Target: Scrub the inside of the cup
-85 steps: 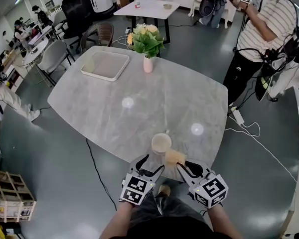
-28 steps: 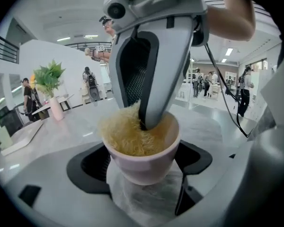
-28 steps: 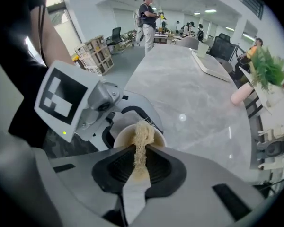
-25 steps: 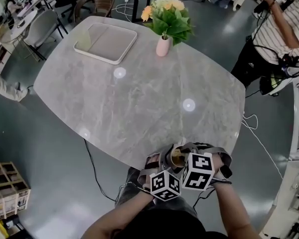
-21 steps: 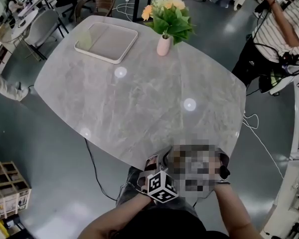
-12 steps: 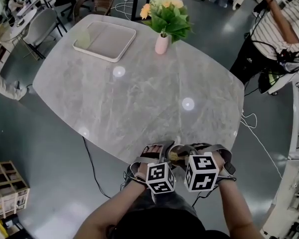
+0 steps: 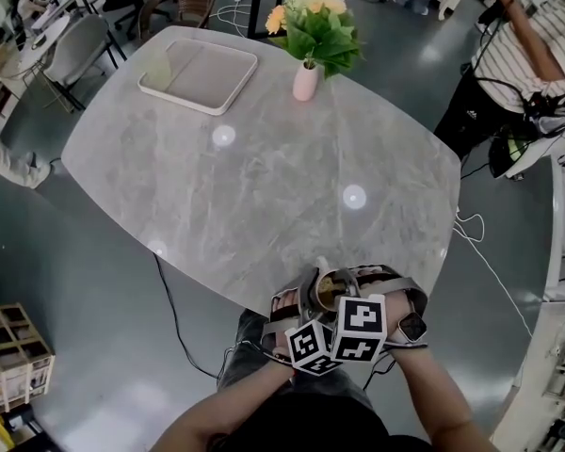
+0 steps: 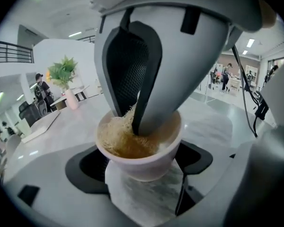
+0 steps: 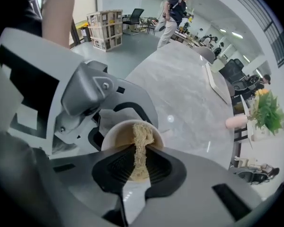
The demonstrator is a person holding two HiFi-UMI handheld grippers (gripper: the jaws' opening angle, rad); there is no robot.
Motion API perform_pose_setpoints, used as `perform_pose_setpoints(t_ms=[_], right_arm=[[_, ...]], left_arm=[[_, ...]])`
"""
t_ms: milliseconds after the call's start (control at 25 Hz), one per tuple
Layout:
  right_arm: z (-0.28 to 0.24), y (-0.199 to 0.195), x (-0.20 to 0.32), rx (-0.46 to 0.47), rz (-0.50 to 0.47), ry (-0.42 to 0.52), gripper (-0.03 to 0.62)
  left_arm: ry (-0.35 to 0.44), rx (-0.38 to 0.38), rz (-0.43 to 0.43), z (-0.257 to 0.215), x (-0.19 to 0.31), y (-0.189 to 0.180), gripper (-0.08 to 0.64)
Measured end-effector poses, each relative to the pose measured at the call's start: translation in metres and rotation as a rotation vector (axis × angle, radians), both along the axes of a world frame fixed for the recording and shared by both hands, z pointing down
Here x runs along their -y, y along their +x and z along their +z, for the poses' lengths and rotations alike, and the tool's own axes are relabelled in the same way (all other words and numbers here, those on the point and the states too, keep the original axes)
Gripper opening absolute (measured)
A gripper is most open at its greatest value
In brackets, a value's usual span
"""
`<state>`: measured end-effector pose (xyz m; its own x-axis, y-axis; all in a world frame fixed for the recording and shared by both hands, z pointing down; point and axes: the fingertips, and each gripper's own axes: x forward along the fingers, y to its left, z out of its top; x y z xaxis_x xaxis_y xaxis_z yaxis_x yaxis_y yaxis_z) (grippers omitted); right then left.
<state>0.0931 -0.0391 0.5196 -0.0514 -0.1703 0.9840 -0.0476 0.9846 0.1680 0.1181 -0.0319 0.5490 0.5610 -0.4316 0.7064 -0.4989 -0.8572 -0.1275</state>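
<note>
Left hand-held gripper (image 8: pixel 141 162) clamped, right (image 9: pixel 138 159) too (above)

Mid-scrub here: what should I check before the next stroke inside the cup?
1. Left gripper shut on the cup: ok.
2. Right gripper shut on the loofah scrubber: ok.
3. Loofah scrubber down inside the cup, against its wall: ok.
4. Cup resting on the table or lifted at its near edge: cannot tell.
5. Vase and tray far from the work: ok.
6. Inside already clean: cannot tell.
</note>
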Motion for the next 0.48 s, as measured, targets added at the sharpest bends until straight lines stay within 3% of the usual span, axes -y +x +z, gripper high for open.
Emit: perform_pose_setpoints(t_ms=[120, 280, 480], right_arm=[[0.004, -0.003, -0.009, 0.042, 0.082, -0.104, 0.06], [-0.004, -0.012, -0.017, 0.189, 0.228, -0.267, 0.06], [-0.028, -0.014, -0.01, 0.336, 0.316, -0.324, 0.06]], left_arm=[[0.009, 0.005, -0.011, -0.001, 0.001, -0.001, 0.426], [0.005, -0.006, -0.048, 0.001, 0.003, -0.004, 0.426], [-0.044, 0.002, -0.12, 0.002, 0.006, -0.009, 0.425]])
